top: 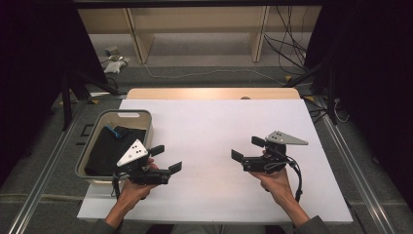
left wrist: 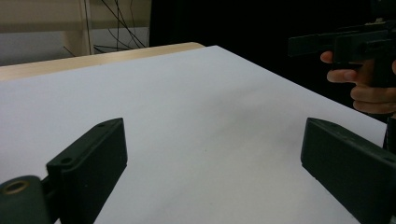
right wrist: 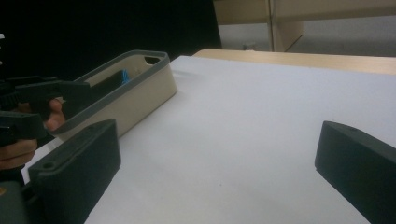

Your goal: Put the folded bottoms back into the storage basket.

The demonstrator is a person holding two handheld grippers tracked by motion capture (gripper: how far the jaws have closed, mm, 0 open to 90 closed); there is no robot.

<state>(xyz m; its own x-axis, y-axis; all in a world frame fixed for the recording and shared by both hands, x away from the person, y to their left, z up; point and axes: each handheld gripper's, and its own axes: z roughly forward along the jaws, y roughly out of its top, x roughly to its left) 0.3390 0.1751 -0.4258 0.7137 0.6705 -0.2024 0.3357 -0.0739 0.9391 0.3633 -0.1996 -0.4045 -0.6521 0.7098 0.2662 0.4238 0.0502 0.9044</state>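
Black cloth (top: 113,148) lies folded in beige bin (top: 125,116) at table's left edge, blue tag (top: 113,131) on its far side. We hold left gripper (top: 165,158) just beside bin's near right corner, jaws spread wide, nothing between them. Right gripper (top: 248,148) hangs well apart over bare white sheet (top: 214,126), jaws likewise spread, empty. Risk we judge: reaching in for cloth, left jaw catches bin rim, tips or shoves bin off table edge; shallow pinch grabs one layer, cloth unfolds and snags.

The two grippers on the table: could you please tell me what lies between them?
Nothing does. In the high view, only bare white tabletop lies between the left gripper and the right gripper; the beige bin sits off by the left one.
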